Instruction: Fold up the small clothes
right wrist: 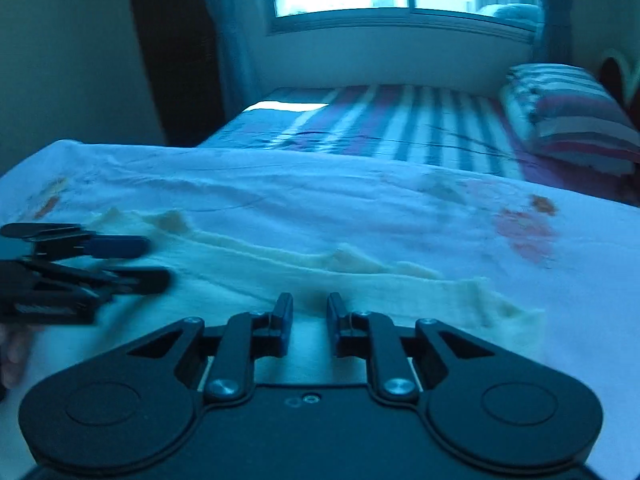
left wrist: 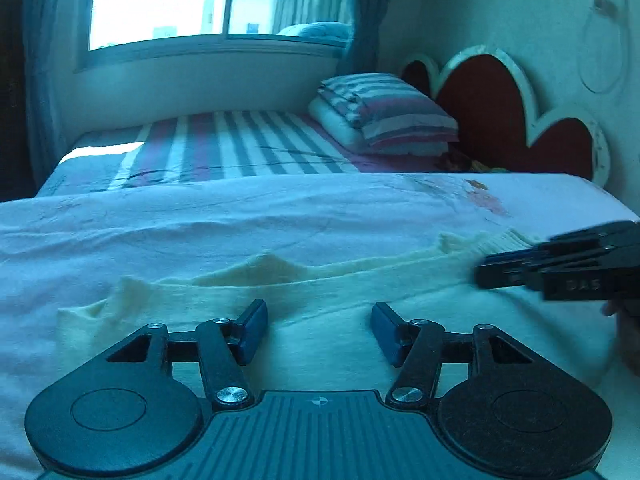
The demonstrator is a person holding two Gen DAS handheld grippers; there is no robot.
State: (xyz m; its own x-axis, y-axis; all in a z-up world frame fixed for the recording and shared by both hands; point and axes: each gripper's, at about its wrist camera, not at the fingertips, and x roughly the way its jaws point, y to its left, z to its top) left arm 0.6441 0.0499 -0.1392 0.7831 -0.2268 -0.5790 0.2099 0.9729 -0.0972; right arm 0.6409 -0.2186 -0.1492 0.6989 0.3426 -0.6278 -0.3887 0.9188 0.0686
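A small cream garment (left wrist: 340, 280) lies spread flat across a white sheet (left wrist: 200, 220), with a folded edge running along its far side. My left gripper (left wrist: 318, 316) hovers low over the garment's near part, open, with only the flat cloth showing below the gap. In the right wrist view the same garment (right wrist: 400, 284) stretches from left to right. My right gripper (right wrist: 309, 304) is over its near edge with the jaws a narrow gap apart and nothing pinched. Each gripper shows blurred in the other's view: right gripper (left wrist: 482, 270), left gripper (right wrist: 148, 263).
Behind the white sheet lies a striped bedsheet (left wrist: 224, 144) with a stack of striped pillows (left wrist: 384, 112) by a red heart-shaped headboard (left wrist: 492, 108). A window (left wrist: 192, 0) with curtains is at the back. The white sheet bears a reddish print (right wrist: 524, 228) at the right.
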